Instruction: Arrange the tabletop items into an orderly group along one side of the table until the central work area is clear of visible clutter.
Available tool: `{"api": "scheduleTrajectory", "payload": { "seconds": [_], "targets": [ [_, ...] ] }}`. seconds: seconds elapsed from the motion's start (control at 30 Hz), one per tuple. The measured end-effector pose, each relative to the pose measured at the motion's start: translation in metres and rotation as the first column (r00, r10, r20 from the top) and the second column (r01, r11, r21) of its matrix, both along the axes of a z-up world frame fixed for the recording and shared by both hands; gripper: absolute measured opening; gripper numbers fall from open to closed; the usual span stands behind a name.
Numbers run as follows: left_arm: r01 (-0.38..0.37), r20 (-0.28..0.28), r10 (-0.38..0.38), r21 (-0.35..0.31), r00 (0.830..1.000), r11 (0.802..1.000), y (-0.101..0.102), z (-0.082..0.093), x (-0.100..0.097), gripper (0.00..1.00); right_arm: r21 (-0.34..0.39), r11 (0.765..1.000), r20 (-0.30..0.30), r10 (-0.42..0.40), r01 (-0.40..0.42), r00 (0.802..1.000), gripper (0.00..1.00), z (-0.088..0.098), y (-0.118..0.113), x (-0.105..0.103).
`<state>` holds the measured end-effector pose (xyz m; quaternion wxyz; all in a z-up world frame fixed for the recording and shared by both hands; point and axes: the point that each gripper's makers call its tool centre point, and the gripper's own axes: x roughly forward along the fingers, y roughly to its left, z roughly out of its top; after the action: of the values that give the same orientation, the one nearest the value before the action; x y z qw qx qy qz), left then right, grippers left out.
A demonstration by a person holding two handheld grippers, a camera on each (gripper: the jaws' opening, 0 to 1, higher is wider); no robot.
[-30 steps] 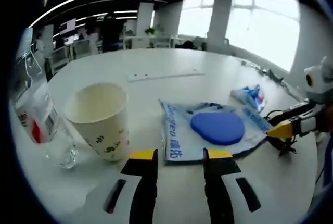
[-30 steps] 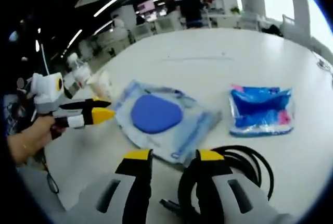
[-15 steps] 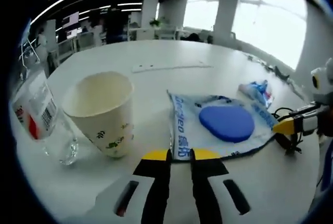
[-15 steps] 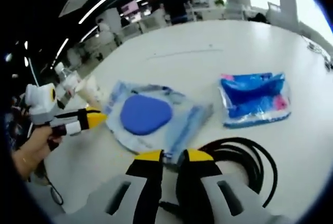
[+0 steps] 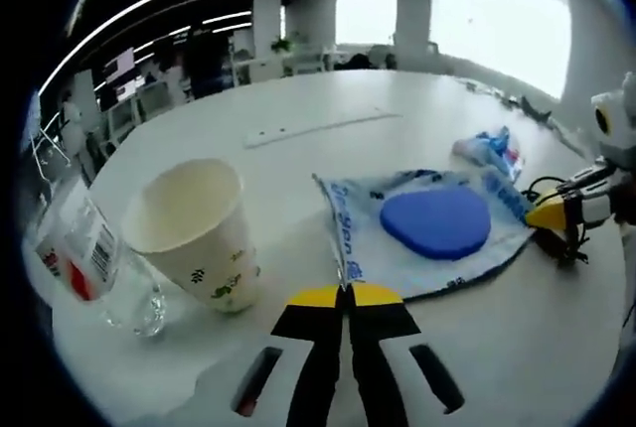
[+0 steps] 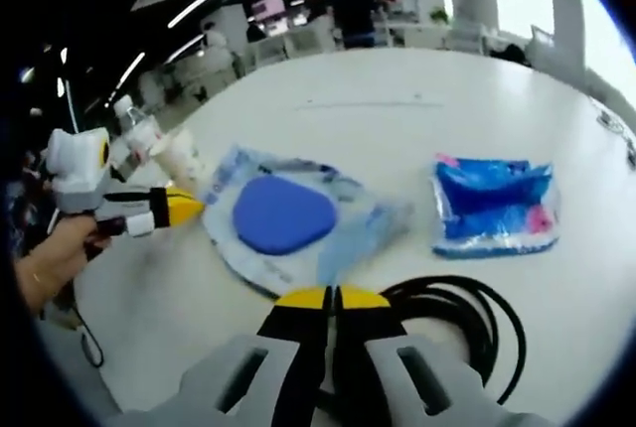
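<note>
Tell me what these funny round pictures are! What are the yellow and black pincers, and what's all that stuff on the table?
A person holds a pincer tool, called a gripper, in each hand. A small camera rides on each one, so each round picture looks forward along its own jaws.

The left gripper and the right gripper are both shut, each pinching an edge of the wet wipes pack with the blue lid.

On the white table there are also a paper cup, a clear plastic bottle, a blue plastic packet and a coiled black cable. The job is tidying them to one side.
</note>
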<state>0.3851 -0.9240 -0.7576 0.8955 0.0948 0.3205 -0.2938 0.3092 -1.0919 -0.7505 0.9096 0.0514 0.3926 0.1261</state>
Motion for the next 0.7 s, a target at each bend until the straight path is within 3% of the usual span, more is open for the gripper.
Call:
{"api": "scheduleTrajectory", "payload": {
  "seconds": [0.7],
  "targets": [
    [0.003, 0.082, 0.000, -0.036, 0.997, 0.999, 0.000, 0.028, 0.001, 0.00, -0.050, 0.998, 0.102, 0.037, -0.032, 0.994, 0.00, 0.027, -0.010, 0.024]
  ]
}}
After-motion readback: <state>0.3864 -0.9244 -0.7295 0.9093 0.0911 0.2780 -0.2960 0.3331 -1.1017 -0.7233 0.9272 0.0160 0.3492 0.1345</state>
